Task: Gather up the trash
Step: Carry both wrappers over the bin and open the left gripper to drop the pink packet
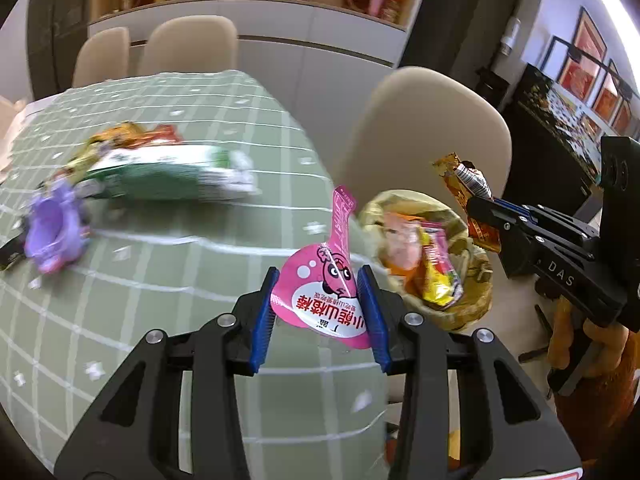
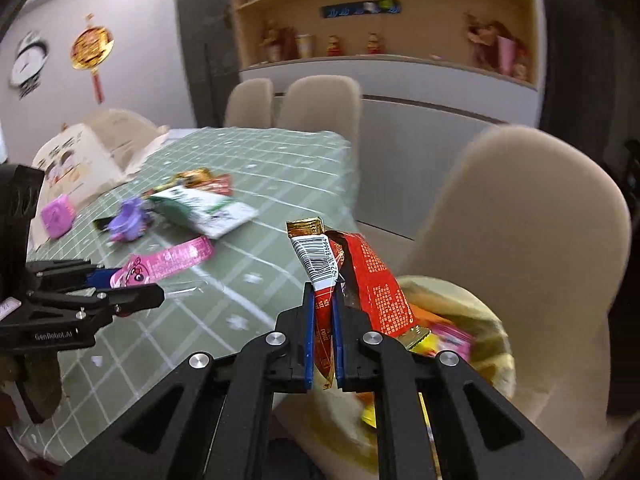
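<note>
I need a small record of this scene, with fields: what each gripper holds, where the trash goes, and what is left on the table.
left gripper: shut on pink wrapper
right gripper: shut on red wrapper
bin: beside the table edge, already holds wrappers
table: green checked cloth
left on table: green-white packet, purple item, orange wrappers, pink box
chair: behind the bin
</note>
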### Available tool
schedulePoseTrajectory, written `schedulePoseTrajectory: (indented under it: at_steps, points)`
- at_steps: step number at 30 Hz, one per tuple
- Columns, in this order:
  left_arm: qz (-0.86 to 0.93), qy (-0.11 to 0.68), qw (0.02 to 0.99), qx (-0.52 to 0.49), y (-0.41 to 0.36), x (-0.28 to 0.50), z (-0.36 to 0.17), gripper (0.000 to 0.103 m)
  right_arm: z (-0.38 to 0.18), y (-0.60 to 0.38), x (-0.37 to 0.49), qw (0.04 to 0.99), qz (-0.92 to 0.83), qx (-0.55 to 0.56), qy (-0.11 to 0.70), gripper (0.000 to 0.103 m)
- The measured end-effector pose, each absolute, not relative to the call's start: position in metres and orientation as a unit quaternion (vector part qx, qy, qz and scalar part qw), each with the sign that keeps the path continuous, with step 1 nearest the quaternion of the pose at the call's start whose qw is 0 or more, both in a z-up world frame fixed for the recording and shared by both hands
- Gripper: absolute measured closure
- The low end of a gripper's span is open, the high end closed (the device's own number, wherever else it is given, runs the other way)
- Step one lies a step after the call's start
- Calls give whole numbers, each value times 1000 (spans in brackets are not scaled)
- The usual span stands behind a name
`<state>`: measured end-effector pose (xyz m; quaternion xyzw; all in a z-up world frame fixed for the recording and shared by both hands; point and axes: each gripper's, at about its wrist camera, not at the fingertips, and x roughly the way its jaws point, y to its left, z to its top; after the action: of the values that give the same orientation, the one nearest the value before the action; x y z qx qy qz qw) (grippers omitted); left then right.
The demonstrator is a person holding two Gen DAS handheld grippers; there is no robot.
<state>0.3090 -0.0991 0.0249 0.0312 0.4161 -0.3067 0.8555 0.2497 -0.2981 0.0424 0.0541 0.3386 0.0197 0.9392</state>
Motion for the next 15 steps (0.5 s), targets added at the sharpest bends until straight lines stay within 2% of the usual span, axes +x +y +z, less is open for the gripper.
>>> schedulePoseTrajectory:
  at_steps: [15]
  points:
    - [-351,420,833,80,-214,311,4,65,15,-391,226,928,-63,111,351,94]
